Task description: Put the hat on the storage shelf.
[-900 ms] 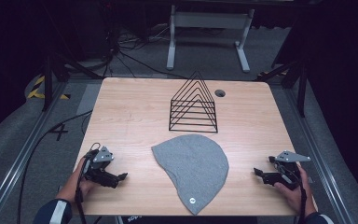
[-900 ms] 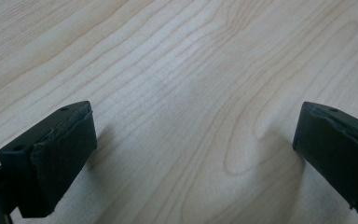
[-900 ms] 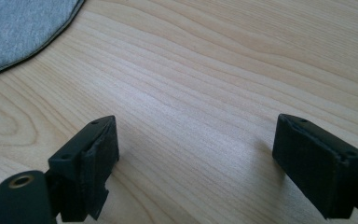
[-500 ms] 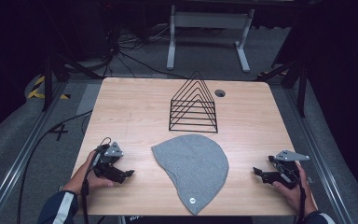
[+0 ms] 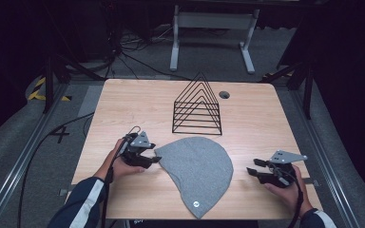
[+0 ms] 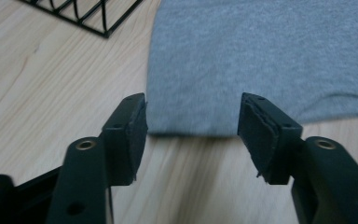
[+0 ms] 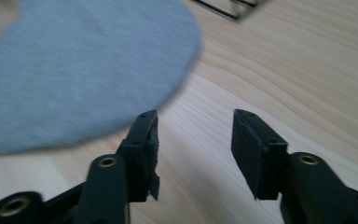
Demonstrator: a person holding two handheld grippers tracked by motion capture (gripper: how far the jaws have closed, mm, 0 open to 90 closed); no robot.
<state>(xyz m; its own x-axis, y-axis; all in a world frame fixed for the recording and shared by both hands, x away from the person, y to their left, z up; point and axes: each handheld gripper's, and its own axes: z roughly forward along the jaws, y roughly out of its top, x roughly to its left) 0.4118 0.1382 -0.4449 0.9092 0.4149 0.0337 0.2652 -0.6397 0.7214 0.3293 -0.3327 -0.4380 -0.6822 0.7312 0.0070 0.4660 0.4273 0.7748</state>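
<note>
A soft grey knitted beanie [image 5: 197, 168], dome-shaped with a small round tag near its brim, lies flat at the centre of my pale wood-grain table [image 5: 123, 99]. At its 12 o'clock stands a black wire rack [image 5: 197, 107] of nested triangles, holding nothing. My left gripper [image 5: 153, 157], jaws wide, meets the beanie's edge at 9 o'clock. My right gripper [image 5: 252, 167], jaws also wide, rests apart at 3 o'clock.

Desk [image 5: 123, 102]: cloth [image 5: 197, 168] flat at the middle of the near edge, wire rack [image 5: 197, 107] standing behind it toward the far edge, left gripper [image 5: 153, 156] at the cloth's left tip, right gripper [image 5: 253, 167] near the near right corner, apart from the cloth.
</note>
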